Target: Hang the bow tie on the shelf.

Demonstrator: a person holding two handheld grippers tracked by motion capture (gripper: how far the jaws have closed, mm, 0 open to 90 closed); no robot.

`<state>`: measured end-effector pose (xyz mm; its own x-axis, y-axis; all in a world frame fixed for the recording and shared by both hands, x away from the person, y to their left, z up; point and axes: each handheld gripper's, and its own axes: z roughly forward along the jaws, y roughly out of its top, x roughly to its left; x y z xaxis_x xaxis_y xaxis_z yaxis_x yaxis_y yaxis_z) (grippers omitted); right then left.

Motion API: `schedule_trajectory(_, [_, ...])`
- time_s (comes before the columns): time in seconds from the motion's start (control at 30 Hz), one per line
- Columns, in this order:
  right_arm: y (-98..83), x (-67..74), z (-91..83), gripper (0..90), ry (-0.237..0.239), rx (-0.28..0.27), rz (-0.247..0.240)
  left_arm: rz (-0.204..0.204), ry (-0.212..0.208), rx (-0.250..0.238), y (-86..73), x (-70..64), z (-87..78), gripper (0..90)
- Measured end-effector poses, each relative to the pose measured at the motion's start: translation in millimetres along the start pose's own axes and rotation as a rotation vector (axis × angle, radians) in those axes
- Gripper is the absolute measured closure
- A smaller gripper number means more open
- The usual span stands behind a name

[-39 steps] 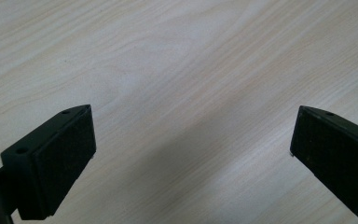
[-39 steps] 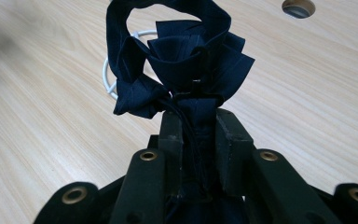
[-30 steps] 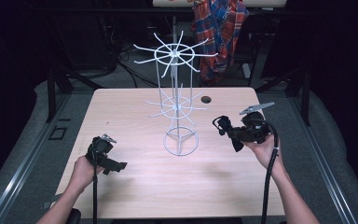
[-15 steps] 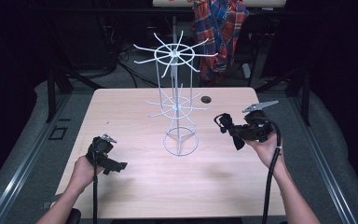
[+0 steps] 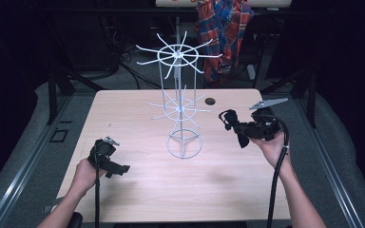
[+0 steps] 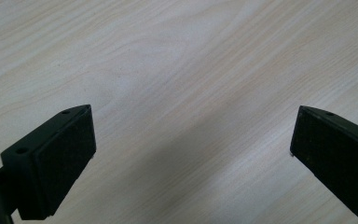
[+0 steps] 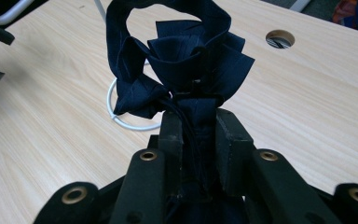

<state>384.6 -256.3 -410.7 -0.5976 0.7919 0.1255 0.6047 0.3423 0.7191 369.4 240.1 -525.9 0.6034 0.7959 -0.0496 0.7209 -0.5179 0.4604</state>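
This looks like a recording lab or test studio, not a home. A pale wooden worktop (image 5: 138,190) stands alone in the middle of the frame, with a round cable hole (image 5: 210,101) near its far edge, as office desks have. Grey carpet (image 5: 24,142) lies around it, and metal rails (image 5: 21,175) run along the floor at the lower left and lower right. Everything behind is dark; black stands (image 5: 59,80) and loose cables (image 5: 123,71) crowd the upper left. A white wire display rack (image 5: 180,109), the sort shops use, stands on the worktop, and a checked shirt (image 5: 223,33) hangs at the top of the frame.
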Motion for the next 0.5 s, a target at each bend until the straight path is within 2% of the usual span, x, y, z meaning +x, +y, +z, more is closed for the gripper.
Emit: schedule_trajectory(0.5, [15.6,5.5,4.3,74.0,0.025,-0.041,-0.005,0.011,-0.006,0.005,3.3,-2.0,2.9,0.3])
